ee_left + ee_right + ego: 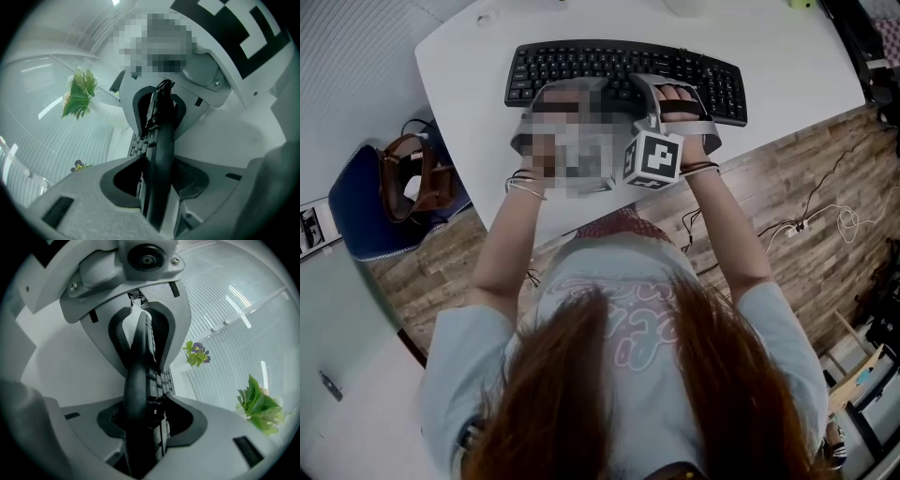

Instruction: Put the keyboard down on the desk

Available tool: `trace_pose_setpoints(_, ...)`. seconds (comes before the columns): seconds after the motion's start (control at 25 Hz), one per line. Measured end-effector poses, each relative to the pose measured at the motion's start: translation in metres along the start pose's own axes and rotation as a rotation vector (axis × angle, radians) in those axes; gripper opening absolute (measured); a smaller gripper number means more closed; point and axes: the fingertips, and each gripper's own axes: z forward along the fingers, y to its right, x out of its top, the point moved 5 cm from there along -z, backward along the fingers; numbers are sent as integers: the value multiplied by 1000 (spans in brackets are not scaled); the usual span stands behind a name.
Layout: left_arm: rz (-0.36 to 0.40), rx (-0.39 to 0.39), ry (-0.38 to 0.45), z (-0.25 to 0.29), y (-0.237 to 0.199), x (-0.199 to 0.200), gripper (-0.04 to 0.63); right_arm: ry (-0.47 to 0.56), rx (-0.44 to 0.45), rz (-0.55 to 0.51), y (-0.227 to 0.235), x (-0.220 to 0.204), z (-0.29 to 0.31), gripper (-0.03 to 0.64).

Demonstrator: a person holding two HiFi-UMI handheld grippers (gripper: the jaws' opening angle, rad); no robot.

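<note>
hair (609, 394) nearest; left gripper (572, 94) blurred out; keyboard (581, 61) edge hidden

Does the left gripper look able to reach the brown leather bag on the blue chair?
Probably not from here. The left gripper sits around the black curved keyboard on the white desk, fingers open, while the brown leather bag lies on the blue chair lower down, beyond the desk's edge.
</note>
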Motion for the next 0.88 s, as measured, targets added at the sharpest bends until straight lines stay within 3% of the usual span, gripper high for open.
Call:
trace_pose_setpoints(0.48,-58,-98,9,-6,3,2,172,-11,97,9,-1,3,-7,229)
trace_pose_setpoints(0.88,-73,-126,10,-8,8,6,190,4,131,47,-6,1,-13,233)
